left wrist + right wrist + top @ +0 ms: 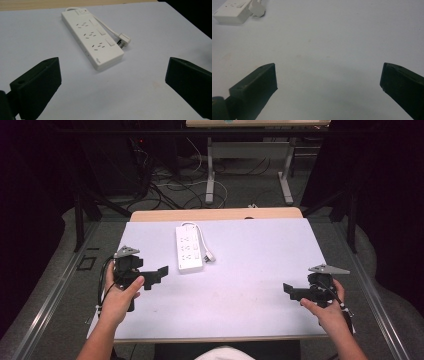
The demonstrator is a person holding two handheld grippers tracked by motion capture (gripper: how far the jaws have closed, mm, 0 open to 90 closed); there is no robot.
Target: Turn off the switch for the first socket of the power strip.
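Power strip (189, 248) flat on white table (250, 285), untouched, at 1 o'clock from left gripper (159, 272), jaws wide apart, empty. Right gripper (289, 291) well apart, jaws spread, empty; strip at 10 o'clock.

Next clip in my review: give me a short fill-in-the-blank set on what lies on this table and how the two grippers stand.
1. The white power strip lies nearer the ____ gripper.
2. The strip's own plug lies on the table, not pushed into any ____.
3. The fingers of the right gripper stand ____, with nothing between them.
4. The left gripper's fingers hold ____.

Missing words: left; socket; open; nothing
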